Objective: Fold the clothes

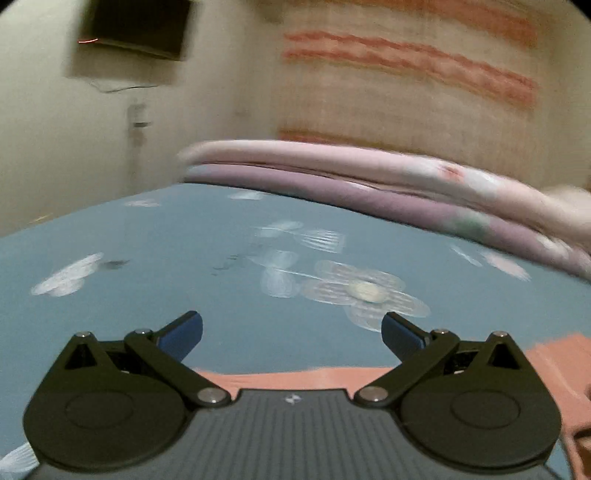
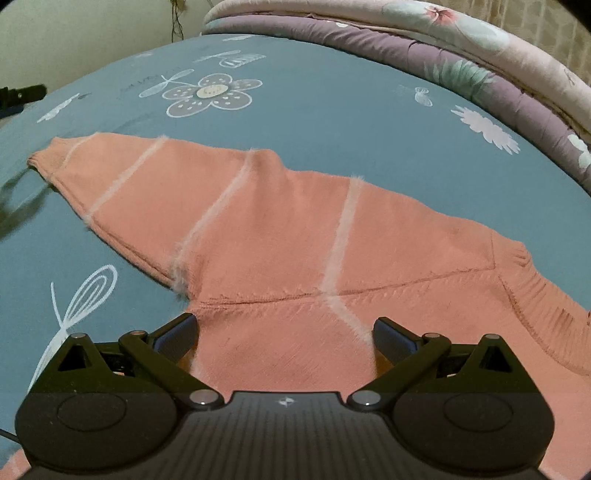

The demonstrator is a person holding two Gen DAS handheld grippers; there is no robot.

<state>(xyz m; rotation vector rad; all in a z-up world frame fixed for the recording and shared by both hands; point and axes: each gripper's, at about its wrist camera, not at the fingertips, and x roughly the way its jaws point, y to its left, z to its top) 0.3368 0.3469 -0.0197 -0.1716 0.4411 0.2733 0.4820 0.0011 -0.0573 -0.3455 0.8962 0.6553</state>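
A salmon-pink knit sweater [image 2: 295, 229] with thin pale stripes lies flat on the blue flowered bedsheet [image 2: 314, 110], one sleeve stretched out to the left with its cuff [image 2: 40, 157] at the end. My right gripper [image 2: 284, 336] is open just above the sweater's body, with nothing between its fingers. In the left wrist view only an edge of the sweater [image 1: 554, 365] shows, low and to the right. My left gripper [image 1: 291, 332] is open over the bare sheet [image 1: 147, 240], holding nothing.
A folded pink and purple quilt [image 2: 461, 55] lies along the far side of the bed, also seen as the quilt [image 1: 369, 181] in the left view. A wall with a dark panel [image 1: 136, 26] and a striped curtain [image 1: 406, 74] stands behind.
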